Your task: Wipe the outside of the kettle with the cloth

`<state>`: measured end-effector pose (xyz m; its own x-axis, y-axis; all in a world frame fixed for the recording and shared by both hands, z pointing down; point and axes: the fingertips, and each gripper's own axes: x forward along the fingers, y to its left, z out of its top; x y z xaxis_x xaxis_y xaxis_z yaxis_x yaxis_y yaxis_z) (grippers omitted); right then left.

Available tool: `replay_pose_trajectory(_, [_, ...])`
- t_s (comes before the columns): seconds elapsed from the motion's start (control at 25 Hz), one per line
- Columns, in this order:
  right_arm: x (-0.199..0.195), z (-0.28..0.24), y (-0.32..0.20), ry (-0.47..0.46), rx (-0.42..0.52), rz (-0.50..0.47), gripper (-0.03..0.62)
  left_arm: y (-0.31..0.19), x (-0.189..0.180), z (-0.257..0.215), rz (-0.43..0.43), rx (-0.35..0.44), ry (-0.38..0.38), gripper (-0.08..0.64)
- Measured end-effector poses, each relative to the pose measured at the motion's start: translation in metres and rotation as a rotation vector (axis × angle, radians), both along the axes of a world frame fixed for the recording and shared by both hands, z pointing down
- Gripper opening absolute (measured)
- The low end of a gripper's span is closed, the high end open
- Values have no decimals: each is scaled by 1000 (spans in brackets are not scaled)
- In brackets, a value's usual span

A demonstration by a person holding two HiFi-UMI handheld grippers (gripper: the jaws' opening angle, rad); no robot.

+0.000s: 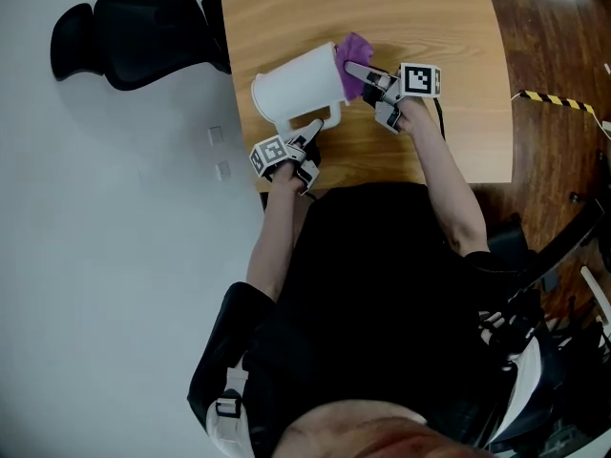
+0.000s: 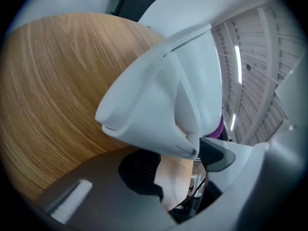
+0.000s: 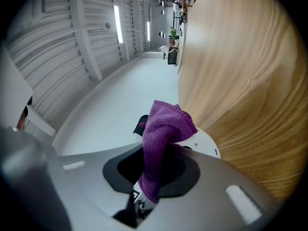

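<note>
White kettle [image 1: 298, 89], handle [image 1: 325, 114] clamped in left gripper [image 1: 311, 130], with purple cloth [image 1: 355, 50] (pinched in right gripper [image 1: 359, 72]) against its base.

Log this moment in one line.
left gripper: grips white plastic kettle handle | right gripper: holds purple cloth at kettle base | surface: wooden table

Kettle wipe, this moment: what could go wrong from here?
1. The kettle is tipped over and held only by its handle in the left gripper. Pressure from the cloth could twist it in the jaws.
2. It lies near the left edge of the table, so a slip might send it off.
3. The right gripper pinches only a fold of the cloth, and rubbing could drag it free.
</note>
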<state>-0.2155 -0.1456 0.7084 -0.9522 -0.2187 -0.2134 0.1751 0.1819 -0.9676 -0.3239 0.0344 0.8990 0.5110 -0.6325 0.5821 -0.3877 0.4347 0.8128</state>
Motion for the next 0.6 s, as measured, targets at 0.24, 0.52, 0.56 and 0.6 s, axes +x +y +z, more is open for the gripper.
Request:
replay_pose_trajectory(0.24, [-2,76,29,215,-144,-72,48,8,0,15,10,-28,-22,589])
replay_pose_trajectory(0.52, [-4,120,38,374,-155,-79,48,13,-9,26,-8,-30,-39,583])
replay_pose_trajectory(0.56, [-5,122,38,395,-153,-81,48,12,-10,27,-12,-26,-36,580])
replay_pose_trajectory(0.6, [-6,122,38,412,-152,-81,48,12,-10,27,-16,-24,-31,577])
